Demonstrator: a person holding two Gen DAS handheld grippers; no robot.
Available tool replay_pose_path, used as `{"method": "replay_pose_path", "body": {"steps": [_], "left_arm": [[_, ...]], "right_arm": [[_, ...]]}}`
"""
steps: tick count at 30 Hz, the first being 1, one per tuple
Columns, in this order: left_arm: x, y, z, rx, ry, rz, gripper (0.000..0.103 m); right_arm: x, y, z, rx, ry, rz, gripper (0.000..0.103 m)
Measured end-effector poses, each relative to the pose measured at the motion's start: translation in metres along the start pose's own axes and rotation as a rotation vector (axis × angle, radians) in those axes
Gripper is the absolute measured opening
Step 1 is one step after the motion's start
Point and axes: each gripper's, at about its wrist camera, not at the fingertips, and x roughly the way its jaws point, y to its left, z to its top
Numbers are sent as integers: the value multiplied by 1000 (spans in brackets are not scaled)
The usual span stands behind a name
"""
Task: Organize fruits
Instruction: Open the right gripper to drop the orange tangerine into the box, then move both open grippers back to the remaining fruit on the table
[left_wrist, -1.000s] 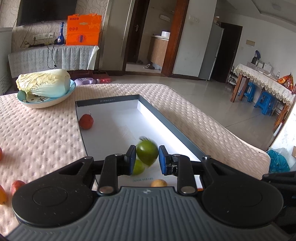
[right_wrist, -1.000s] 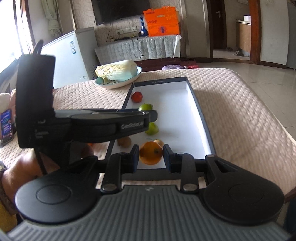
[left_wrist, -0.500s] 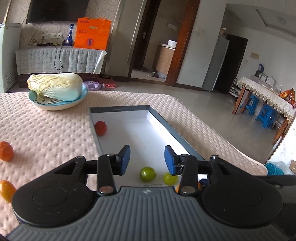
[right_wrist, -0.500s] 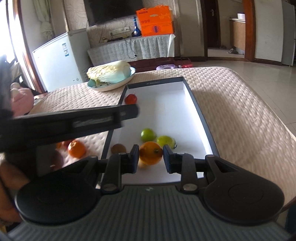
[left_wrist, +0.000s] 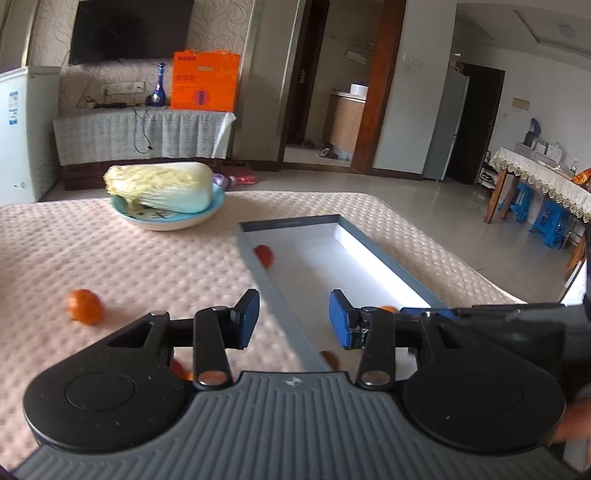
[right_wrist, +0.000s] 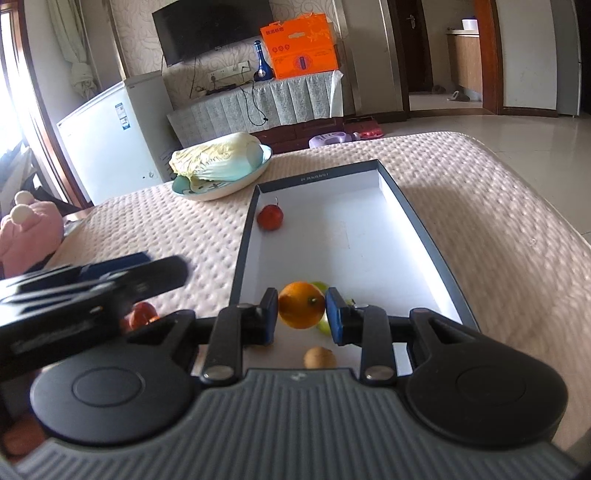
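Observation:
My right gripper (right_wrist: 301, 316) is shut on an orange (right_wrist: 301, 309) and holds it over the near end of the white box with grey rim (right_wrist: 424, 236). In the box lie a red fruit (right_wrist: 270, 218), a green fruit (right_wrist: 323, 324) partly hidden behind the orange, and a brown fruit (right_wrist: 320, 357). My left gripper (left_wrist: 294, 318) is open and empty above the box's left rim (left_wrist: 280, 314). It also shows at the left of the right wrist view (right_wrist: 92, 284). An orange (left_wrist: 85, 301) lies on the tablecloth to its left.
A blue bowl (left_wrist: 166, 218) with a cabbage (left_wrist: 162, 187) stands at the back of the table. A red fruit (right_wrist: 142, 314) lies on the cloth left of the box. A pink plush toy (right_wrist: 26, 236) sits at the table's left edge.
My left gripper let go of the green fruit into the box, opened and moved left over the box's rim. My right gripper kept the orange and moved over the box's near end.

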Motion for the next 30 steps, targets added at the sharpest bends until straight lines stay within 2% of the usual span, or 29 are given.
{"method": "replay_pose_path", "body": {"steps": [4, 12, 18, 27, 30], "left_arm": [[-38, 12, -5, -1, -18, 9, 48], [-112, 31, -43, -44, -2, 45, 60], [-125, 41, -53, 23, -3, 118, 65], [-128, 83, -51, -62, -7, 187, 71], [-124, 95, -49, -81, -2, 208, 72]], "right_arm": [[3, 0, 3, 42, -12, 0, 32], [9, 13, 4, 62, -28, 17, 32], [16, 23, 2, 38, -18, -13, 32], [16, 26, -1, 42, -10, -51, 32], [12, 26, -2, 47, -20, -57, 39]]}}
